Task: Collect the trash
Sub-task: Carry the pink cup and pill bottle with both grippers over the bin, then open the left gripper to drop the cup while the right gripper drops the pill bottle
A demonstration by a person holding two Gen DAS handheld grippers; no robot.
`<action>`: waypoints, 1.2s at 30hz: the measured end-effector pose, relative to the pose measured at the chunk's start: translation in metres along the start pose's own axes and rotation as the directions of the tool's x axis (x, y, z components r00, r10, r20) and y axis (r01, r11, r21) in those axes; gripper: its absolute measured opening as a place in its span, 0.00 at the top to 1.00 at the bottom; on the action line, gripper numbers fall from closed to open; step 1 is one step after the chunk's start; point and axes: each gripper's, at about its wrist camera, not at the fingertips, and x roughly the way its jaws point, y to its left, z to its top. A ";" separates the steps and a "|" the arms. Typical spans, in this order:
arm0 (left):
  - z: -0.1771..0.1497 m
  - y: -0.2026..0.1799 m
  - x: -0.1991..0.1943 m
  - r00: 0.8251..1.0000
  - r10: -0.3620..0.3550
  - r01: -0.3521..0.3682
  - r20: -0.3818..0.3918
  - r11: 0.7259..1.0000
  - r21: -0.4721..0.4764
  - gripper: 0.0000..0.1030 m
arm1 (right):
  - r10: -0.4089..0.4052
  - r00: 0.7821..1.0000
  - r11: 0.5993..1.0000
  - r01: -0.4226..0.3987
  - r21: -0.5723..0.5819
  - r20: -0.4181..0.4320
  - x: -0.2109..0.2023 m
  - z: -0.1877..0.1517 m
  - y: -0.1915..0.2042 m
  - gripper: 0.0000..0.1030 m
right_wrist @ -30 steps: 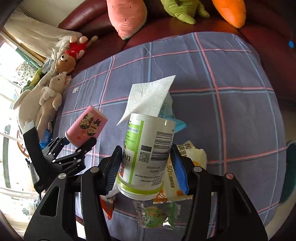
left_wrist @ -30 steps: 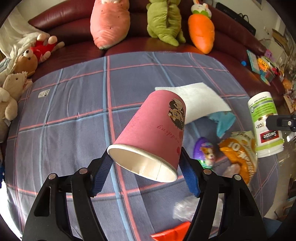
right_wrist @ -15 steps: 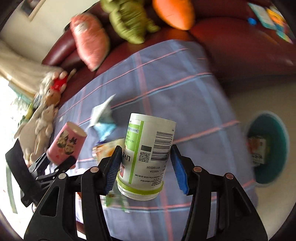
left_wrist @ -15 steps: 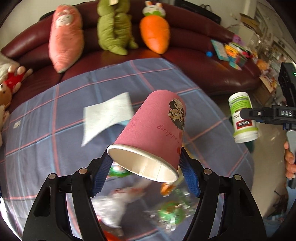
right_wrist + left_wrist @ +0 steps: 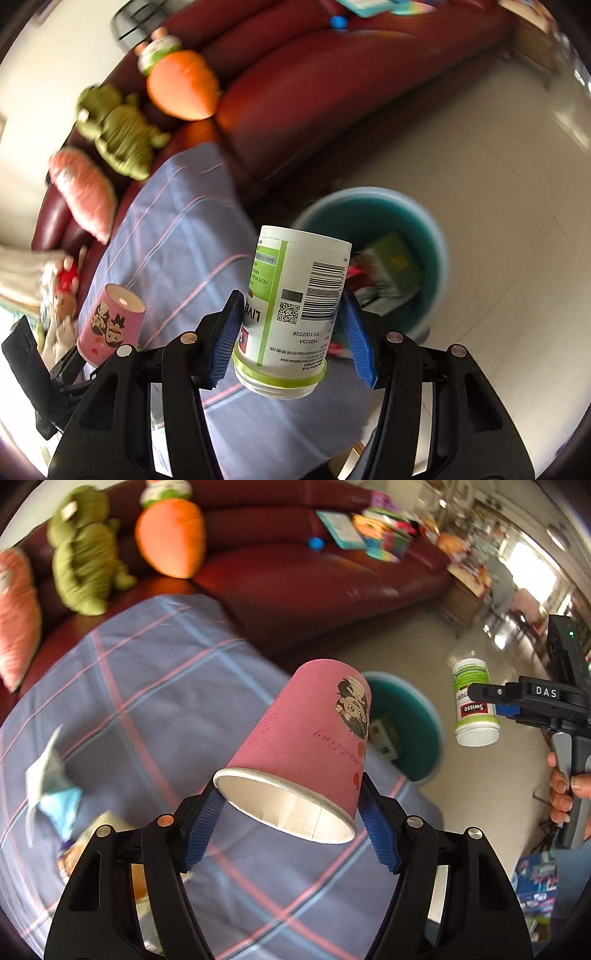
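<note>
Seen only from the left wrist: crumpled paper and wrappers (image 5: 55,786) at the far left of the checked cloth surface (image 5: 155,701), plus a hand (image 5: 563,786) gripping the right tool's handle at far right. Seen only from the right wrist: boxes and packets (image 5: 388,277) lying inside the teal bin (image 5: 432,236) on the floor.

Left gripper (image 5: 291,819) pitched steeply downward, jaws clamped on the pink paper cup (image 5: 314,738); cup's long axis tilted, open mouth toward the camera, base pointing away toward the bin (image 5: 421,723).

Right gripper (image 5: 288,339) likewise angled down, jaws clenched on the white-and-green bottle (image 5: 295,306), neck toward the camera, base aimed at the bin just beyond.
</note>
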 end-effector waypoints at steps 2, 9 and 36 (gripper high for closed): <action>0.010 -0.016 0.015 1.000 -0.017 0.017 -0.021 1.000 0.020 0.31 | -0.011 1.000 1.000 0.011 0.029 0.003 0.001 0.003 -0.019 0.50; 0.034 -0.065 0.057 0.996 -0.047 0.052 -0.074 0.996 0.070 0.30 | -0.013 1.000 0.996 0.014 0.087 -0.012 0.005 0.010 -0.058 0.50; 0.038 -0.068 0.122 0.981 -0.046 0.047 -0.189 0.999 0.000 0.17 | -0.039 0.997 0.995 0.045 0.086 -0.073 0.042 0.017 -0.067 0.50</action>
